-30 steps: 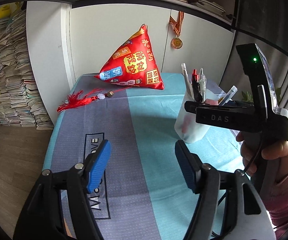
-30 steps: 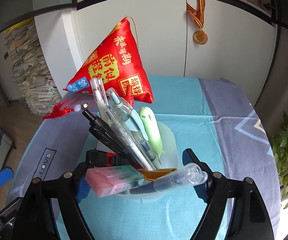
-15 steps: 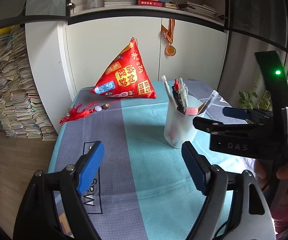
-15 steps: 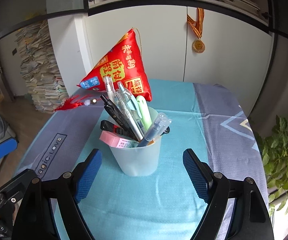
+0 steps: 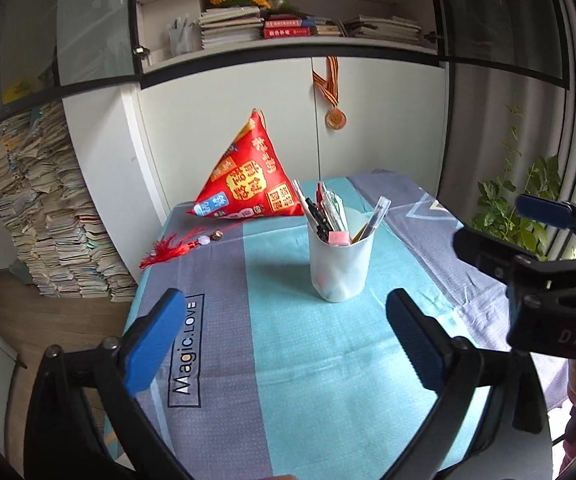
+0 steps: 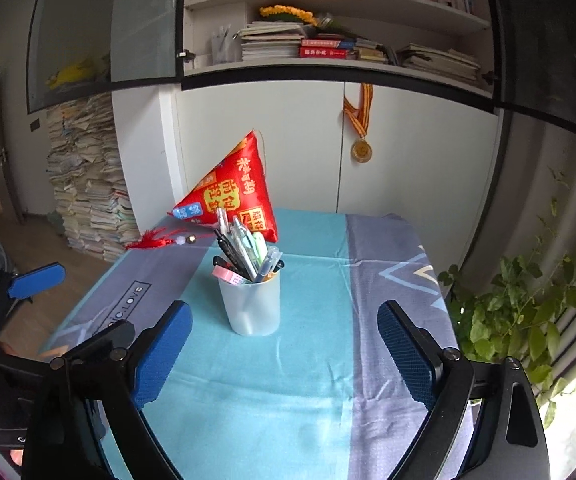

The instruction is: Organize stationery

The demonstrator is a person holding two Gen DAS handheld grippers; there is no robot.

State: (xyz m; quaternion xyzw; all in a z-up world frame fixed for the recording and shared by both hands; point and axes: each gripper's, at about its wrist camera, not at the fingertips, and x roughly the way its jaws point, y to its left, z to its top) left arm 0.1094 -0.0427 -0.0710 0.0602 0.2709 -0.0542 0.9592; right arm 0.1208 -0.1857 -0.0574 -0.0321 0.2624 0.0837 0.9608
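Note:
A translucent white cup (image 5: 340, 264) (image 6: 250, 304) stands upright on the teal stripe of the tablecloth. It holds several pens (image 5: 323, 210) (image 6: 240, 248) and a pink eraser (image 5: 339, 237) (image 6: 228, 275). My left gripper (image 5: 286, 336) hovers well short of the cup, its jaws opening and nothing between them. My right gripper (image 6: 284, 344) also hangs back from the cup with its jaws opening on empty air. The right gripper's body shows at the right edge of the left wrist view, with nothing in it.
A red triangular cushion (image 5: 250, 178) with a red tassel (image 5: 168, 250) sits at the table's far end, against white cabinets. A tall paper stack (image 5: 48, 216) stands on the floor at left. A leafy plant (image 6: 527, 312) grows past the table's right edge.
Both grippers pulled back and up from the cup and opened wider. The right gripper's jaws, earlier close around the cup, let it go, and it stands alone on the table.

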